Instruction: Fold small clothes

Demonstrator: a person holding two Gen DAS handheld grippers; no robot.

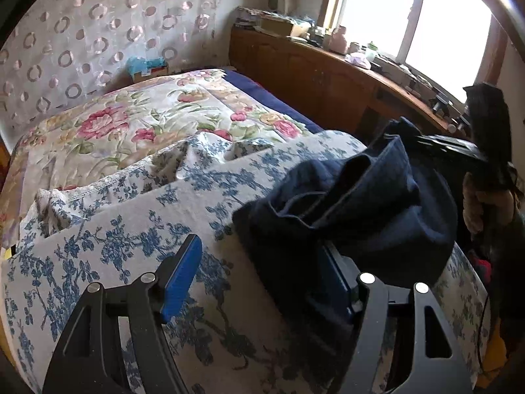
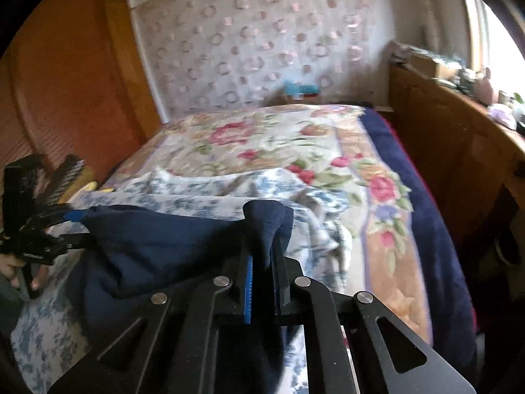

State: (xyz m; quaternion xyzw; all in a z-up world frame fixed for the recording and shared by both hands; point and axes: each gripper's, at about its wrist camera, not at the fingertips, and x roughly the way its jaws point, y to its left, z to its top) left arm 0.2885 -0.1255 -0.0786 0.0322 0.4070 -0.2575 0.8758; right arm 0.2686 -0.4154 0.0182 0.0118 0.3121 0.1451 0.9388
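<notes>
L wrist: left gripper (image 1: 262,279) fingers wide apart; navy garment (image 1: 344,203) draped over its right finger only, not pinched, bunched on the blue-floral cloth (image 1: 131,229).

R wrist: right gripper (image 2: 262,262) clamped on a garment corner. Fabric runs left to L gripper, which is nearer the free edge.

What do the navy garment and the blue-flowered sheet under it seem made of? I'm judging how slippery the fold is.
Navy garment: likely soft matte knit, cotton or fleece; it slumps in thick rounded folds without shine. Blue-flowered sheet: looks like thin woven printed cotton, matte, creasing sharply.
</notes>
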